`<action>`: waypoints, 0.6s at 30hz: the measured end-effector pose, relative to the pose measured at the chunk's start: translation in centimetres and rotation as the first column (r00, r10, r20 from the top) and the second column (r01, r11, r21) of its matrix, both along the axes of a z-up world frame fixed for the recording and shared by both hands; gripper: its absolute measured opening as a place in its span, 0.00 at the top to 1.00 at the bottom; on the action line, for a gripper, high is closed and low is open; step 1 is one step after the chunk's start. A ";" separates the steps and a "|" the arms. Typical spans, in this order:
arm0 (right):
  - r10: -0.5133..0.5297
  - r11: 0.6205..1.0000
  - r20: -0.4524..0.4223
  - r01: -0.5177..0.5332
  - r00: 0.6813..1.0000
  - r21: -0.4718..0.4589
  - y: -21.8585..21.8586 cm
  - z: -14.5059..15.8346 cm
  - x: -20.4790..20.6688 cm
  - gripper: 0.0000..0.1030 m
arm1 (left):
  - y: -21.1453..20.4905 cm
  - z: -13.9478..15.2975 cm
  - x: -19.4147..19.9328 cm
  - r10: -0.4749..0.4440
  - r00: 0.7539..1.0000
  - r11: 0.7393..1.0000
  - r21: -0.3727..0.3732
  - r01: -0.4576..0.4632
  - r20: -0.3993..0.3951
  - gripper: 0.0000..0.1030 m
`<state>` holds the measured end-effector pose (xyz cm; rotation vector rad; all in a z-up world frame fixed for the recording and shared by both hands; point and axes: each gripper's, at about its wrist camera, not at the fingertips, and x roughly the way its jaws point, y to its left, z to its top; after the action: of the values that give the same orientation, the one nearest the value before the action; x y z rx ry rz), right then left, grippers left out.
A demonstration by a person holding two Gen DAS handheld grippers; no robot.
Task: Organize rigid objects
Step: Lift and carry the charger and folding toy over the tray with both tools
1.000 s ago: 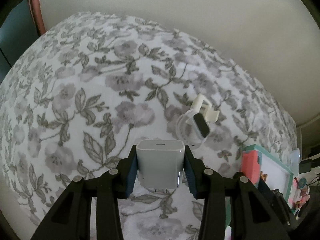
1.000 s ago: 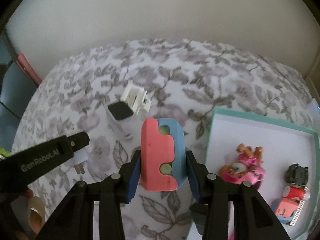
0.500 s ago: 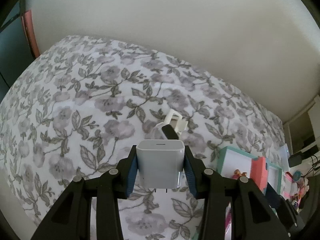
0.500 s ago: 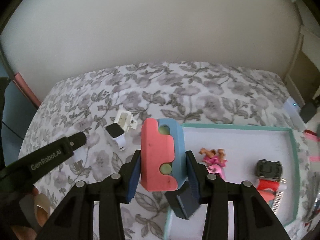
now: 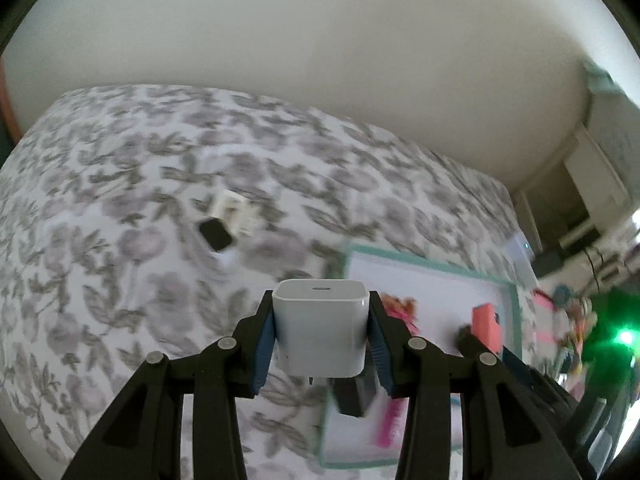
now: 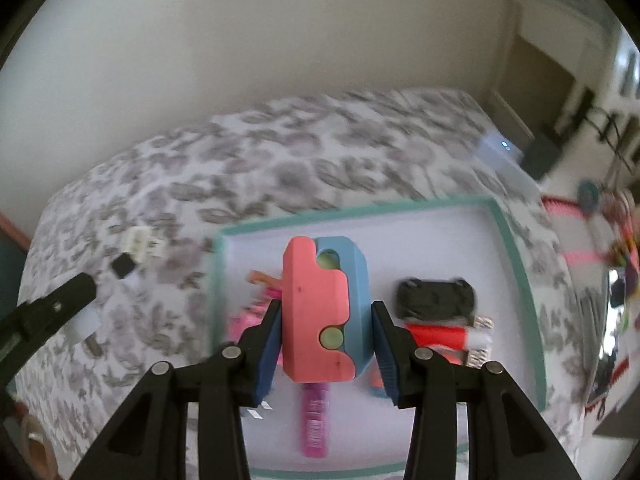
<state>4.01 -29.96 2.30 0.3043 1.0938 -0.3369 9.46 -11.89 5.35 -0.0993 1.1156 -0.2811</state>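
Note:
My left gripper (image 5: 320,332) is shut on a white charger cube (image 5: 320,328) and holds it above the floral bedspread, near the left edge of the teal-rimmed tray (image 5: 432,266). My right gripper (image 6: 326,340) is shut on a pink and blue toy block (image 6: 320,312) and holds it over the tray (image 6: 516,264). The block also shows in the left wrist view (image 5: 484,320). The left gripper's finger (image 6: 60,304) reaches in from the left of the right wrist view.
A white smartwatch with a black face (image 5: 216,234) and a white plastic piece (image 5: 234,210) lie on the bedspread, left of the tray. In the tray lie a black toy car (image 6: 438,300), a red and white item (image 6: 444,336), a pink stick (image 6: 316,420) and a pink toy (image 6: 248,320).
Both grippers have swung right and toward the tray with their loads. The right gripper with the block now hangs over the tray's inside. The watch has slid left in both views.

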 end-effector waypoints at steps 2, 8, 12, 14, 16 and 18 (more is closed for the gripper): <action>-0.035 0.999 -0.012 0.035 0.999 0.006 -1.3 -0.4 -0.6 0.56 | -1.4 -0.3 -0.3 -0.033 0.999 0.999 0.003 0.033 -0.010 0.57; -0.146 0.987 -0.061 0.141 0.987 -0.078 -4.5 -1.2 -1.7 0.56 | -5.6 -2.0 -1.7 -0.133 0.990 0.991 0.027 0.134 -0.057 0.57; -0.226 0.969 -0.091 0.214 0.970 -0.123 -6.5 -1.8 -2.7 0.56 | -8.0 -3.2 -2.4 -0.190 0.977 0.981 0.022 0.193 -0.094 0.57; -0.254 0.960 -0.105 0.237 0.962 -0.148 -7.2 -2.1 -3.0 0.56 | -8.9 -3.6 -2.8 -0.210 0.972 0.976 0.033 0.215 -0.103 0.57; -0.273 0.953 -0.110 0.253 0.956 -0.168 -7.6 -2.3 -3.2 0.56 | -9.6 -4.1 -3.0 -0.223 0.968 0.973 0.039 0.228 -0.114 0.57; -0.293 0.946 -0.115 0.269 0.949 -0.182 -8.1 -2.6 -3.3 0.56 | -9.7 -4.4 -3.1 -0.224 0.967 0.972 0.042 0.231 -0.119 0.57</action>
<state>0.69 -38.01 -0.25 0.2930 1.1540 -0.7103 6.33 -21.62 0.90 0.0636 1.2488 -0.4540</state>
